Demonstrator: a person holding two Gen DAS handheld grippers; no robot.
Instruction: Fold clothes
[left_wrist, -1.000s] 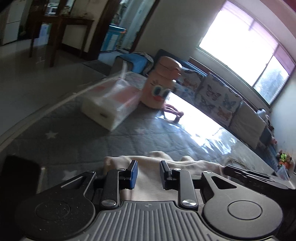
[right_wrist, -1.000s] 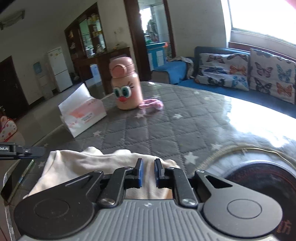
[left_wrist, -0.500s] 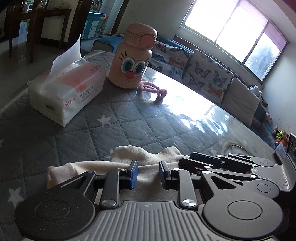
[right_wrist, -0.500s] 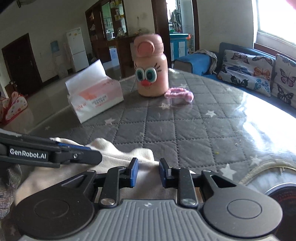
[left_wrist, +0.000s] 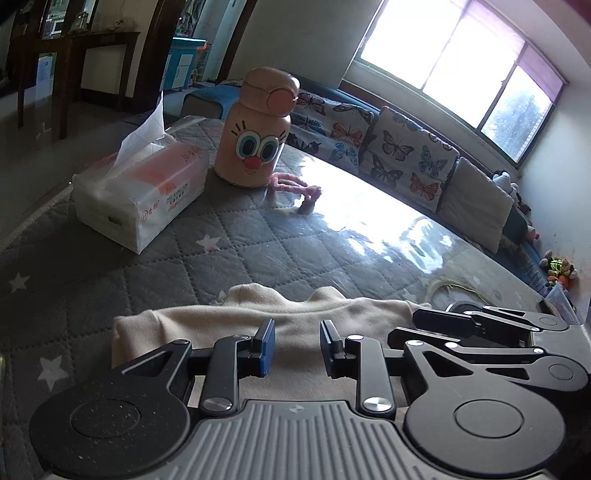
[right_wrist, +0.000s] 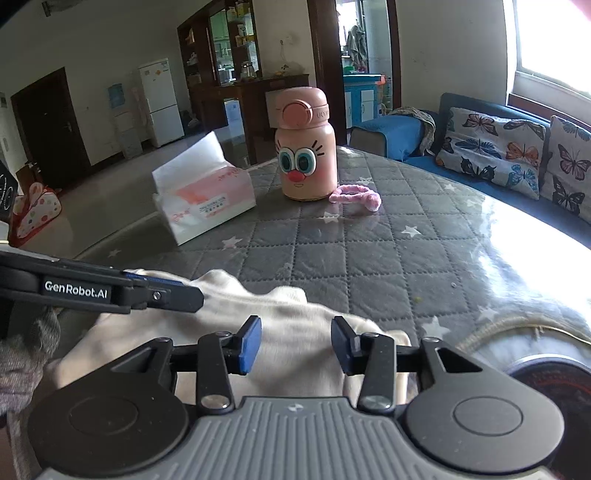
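A cream garment (left_wrist: 303, 314) lies bunched in a low strip on the grey quilted table cover (left_wrist: 258, 251), near the front edge. My left gripper (left_wrist: 297, 347) hangs just over its near side, open, with cloth showing in the gap. The right gripper (left_wrist: 406, 326) shows beside it at the garment's right end. In the right wrist view the same garment (right_wrist: 288, 317) lies under my right gripper (right_wrist: 295, 343), whose jaws stand wide open and hold nothing. The left gripper (right_wrist: 192, 295) reaches in from the left over the cloth's far edge.
A tissue pack (left_wrist: 140, 192) and a pink cartoon-face bottle (left_wrist: 258, 140) stand at the far side, with a pink hair tie (left_wrist: 295, 184) beside the bottle. A dark round plate (right_wrist: 554, 376) sits at the right front. A sofa with butterfly cushions (left_wrist: 406, 155) lies beyond the table.
The right gripper's jaws have spread from a narrow gap to wide open. The left gripper has swung right from the far left until both grippers sit side by side over the garment.
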